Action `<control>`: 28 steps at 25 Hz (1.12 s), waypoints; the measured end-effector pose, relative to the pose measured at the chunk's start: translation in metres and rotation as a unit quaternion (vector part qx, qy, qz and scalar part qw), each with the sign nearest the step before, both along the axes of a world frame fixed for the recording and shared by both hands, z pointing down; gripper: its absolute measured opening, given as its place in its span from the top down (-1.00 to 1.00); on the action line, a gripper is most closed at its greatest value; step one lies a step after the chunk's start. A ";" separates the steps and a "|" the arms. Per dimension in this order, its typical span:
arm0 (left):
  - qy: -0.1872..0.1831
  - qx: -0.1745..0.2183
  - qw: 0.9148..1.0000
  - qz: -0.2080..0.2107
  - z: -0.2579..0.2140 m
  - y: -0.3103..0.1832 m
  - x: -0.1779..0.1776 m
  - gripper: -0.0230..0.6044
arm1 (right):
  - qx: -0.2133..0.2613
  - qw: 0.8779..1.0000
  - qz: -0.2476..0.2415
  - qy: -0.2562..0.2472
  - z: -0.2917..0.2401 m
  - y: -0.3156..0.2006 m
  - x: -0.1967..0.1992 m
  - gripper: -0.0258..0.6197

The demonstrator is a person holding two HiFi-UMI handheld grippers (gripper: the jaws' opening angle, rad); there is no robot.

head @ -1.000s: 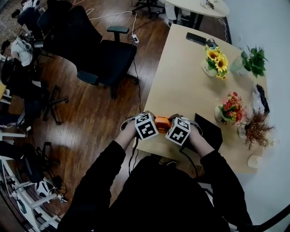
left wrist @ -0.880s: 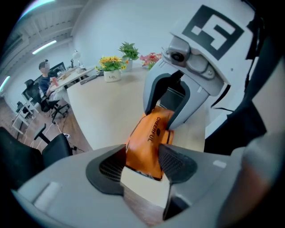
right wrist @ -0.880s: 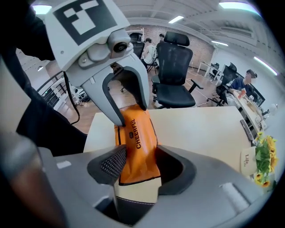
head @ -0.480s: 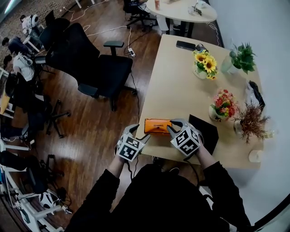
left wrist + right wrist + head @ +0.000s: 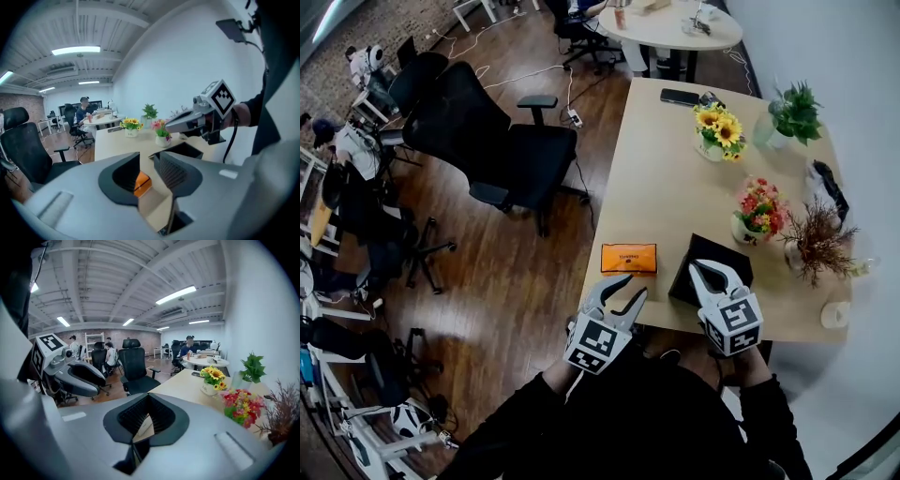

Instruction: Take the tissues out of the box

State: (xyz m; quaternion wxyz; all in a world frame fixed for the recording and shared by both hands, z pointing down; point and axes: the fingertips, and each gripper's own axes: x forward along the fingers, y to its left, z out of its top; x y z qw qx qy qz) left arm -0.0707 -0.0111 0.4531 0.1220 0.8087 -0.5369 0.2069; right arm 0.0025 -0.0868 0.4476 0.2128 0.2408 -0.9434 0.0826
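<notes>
**Orange pack lies just ahead of the left tool**

The left tool (image 5: 635, 287) hovers at the near edge of the tabletop (image 5: 666, 169), its jaws closing with nothing pressed between them. The orange tissue pack (image 5: 628, 258) rests flat just beyond its tips, long axis along that edge, so the left side is judged nearer. To the right stands an open black box (image 5: 703, 247), with the right tool (image 5: 713, 271) above it, jaws together and empty. Black office chairs (image 5: 487, 141) stand on wood flooring at left.
</notes>
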 end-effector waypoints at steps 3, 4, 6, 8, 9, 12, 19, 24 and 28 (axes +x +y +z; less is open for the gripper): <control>0.027 0.042 0.999 -0.010 -0.028 -0.002 0.017 0.77 | 0.000 0.998 0.038 -0.057 -0.028 0.002 0.026 0.92; 0.031 0.054 0.998 -0.012 -0.034 -0.002 0.021 0.84 | 0.000 0.996 0.047 -0.074 -0.037 0.003 0.032 0.92; 0.031 0.070 0.997 -0.014 -0.041 0.000 0.027 0.92 | 0.001 0.993 0.061 -0.104 -0.051 0.006 0.042 0.92; 0.029 0.072 0.997 -0.013 -0.041 0.002 0.033 0.92 | 0.010 0.990 0.069 -0.120 -0.060 0.009 0.051 0.92; 0.028 0.071 0.997 -0.012 -0.041 0.004 0.036 0.92 | 0.017 0.989 0.073 -0.126 -0.063 0.011 0.055 0.92; 0.018 0.068 0.997 -0.014 -0.042 0.007 0.036 0.92 | 0.036 0.985 0.092 -0.139 -0.068 0.013 0.066 0.92; 0.001 0.072 0.997 -0.026 -0.047 0.008 0.036 0.92 | 0.032 0.980 0.113 -0.163 -0.066 0.018 0.083 0.92; 0.007 0.069 0.997 -0.032 -0.044 0.010 0.041 0.92 | 0.033 0.979 0.118 -0.163 -0.068 0.020 0.096 0.92; 0.016 0.069 0.996 -0.045 -0.043 0.011 0.038 0.92 | 0.034 0.981 0.117 -0.151 -0.067 0.020 0.099 0.92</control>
